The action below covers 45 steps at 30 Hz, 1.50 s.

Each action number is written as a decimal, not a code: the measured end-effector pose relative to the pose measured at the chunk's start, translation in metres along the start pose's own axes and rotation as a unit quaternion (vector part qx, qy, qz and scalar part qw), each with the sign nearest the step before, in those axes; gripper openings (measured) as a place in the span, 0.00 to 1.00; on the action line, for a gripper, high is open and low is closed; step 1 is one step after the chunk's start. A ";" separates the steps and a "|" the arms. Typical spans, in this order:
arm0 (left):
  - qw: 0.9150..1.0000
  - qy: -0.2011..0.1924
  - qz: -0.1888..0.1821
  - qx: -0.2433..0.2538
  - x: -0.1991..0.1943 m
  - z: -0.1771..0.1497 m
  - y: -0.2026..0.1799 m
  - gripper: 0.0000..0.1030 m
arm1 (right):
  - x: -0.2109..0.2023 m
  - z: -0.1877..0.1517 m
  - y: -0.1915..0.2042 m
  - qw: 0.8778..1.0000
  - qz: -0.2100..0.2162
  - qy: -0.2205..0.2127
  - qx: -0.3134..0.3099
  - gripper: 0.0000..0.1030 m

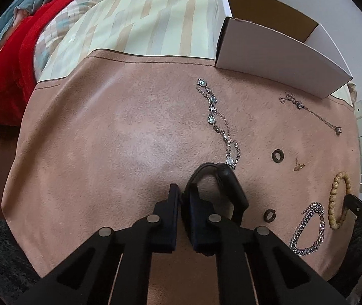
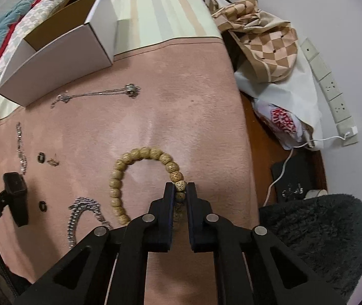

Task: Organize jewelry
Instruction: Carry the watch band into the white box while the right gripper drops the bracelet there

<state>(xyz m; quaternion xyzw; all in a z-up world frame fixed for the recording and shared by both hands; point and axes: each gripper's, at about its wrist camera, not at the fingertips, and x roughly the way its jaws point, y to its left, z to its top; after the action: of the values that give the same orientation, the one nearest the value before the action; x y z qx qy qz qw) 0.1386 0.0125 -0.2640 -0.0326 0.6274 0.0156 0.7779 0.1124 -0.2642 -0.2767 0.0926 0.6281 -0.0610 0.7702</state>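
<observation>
My left gripper is shut on the strap of a black smartwatch, just above the pink mat; the watch also shows in the right wrist view. My right gripper is shut on a wooden bead bracelet, which also shows in the left wrist view. On the mat lie a gem bracelet, a thin chain necklace, a silver link chain, two dark rings and a small gold earring. An open white box stands at the back.
Red and teal bedding lies at the far left. In the right wrist view a checkered cloth bag, a white plastic bag, a power strip and a dark fuzzy cushion sit right of the mat.
</observation>
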 end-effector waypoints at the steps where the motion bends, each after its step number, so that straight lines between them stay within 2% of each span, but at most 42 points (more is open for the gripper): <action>1: 1.000 0.000 -0.001 -0.001 -0.004 0.000 -0.002 0.05 | -0.001 -0.001 0.001 1.000 0.005 0.000 0.000 0.09; 11: 0.999 -0.030 -0.033 -0.004 -0.063 0.007 0.016 0.05 | -0.071 0.008 0.026 0.995 0.074 -0.056 -0.018 0.09; 17: 0.996 -0.073 -0.055 0.002 -0.110 0.049 0.012 0.05 | -0.125 0.037 0.046 0.988 0.111 -0.100 -0.041 0.09; 23: 0.991 -0.097 -0.087 0.002 -0.131 0.107 -0.006 0.05 | -0.162 0.096 0.072 0.979 0.137 -0.140 -0.063 0.09; 26: 0.991 -0.094 -0.097 0.006 -0.123 0.138 -0.011 0.05 | -0.161 0.130 0.090 0.976 0.141 -0.143 -0.077 0.09; 29: 0.992 -0.083 -0.097 0.011 -0.107 0.162 -0.016 0.05 | -0.140 0.159 0.108 0.978 0.134 -0.128 -0.091 0.09; 32: 0.993 -0.056 -0.102 0.017 -0.078 0.185 -0.020 0.05 | -0.111 0.179 0.119 0.981 0.131 -0.102 -0.099 0.09; 37: 0.993 -0.025 -0.111 0.018 -0.044 0.204 -0.026 0.05 | -0.072 0.202 0.121 0.983 0.139 -0.071 -0.101 0.09; 39: 0.993 -0.017 -0.118 0.009 -0.039 0.208 -0.028 0.09 | -0.063 0.210 0.119 0.980 0.159 -0.054 -0.102 0.09; 42: 0.993 -0.007 -0.118 0.002 -0.034 0.214 -0.034 0.16 | -0.051 0.216 0.115 0.980 0.167 -0.026 -0.101 0.10; 43: 0.993 -0.007 -0.115 0.002 -0.034 0.215 -0.035 0.26 | -0.047 0.216 0.114 0.980 0.168 -0.018 -0.103 0.11; 44: 0.993 -0.012 -0.115 0.005 -0.036 0.214 -0.038 0.42 | -0.044 0.215 0.112 0.981 0.163 -0.011 -0.105 0.13; 45: 0.993 -0.015 -0.116 0.006 -0.038 0.215 -0.039 0.51 | -0.044 0.215 0.112 0.982 0.158 -0.011 -0.106 0.20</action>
<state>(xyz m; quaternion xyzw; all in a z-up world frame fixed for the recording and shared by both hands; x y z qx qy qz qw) 0.3424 -0.0109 -0.1805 -0.0999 0.6073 -0.0782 0.7843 0.3329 -0.2033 -0.1843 0.1083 0.5997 0.1272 0.7826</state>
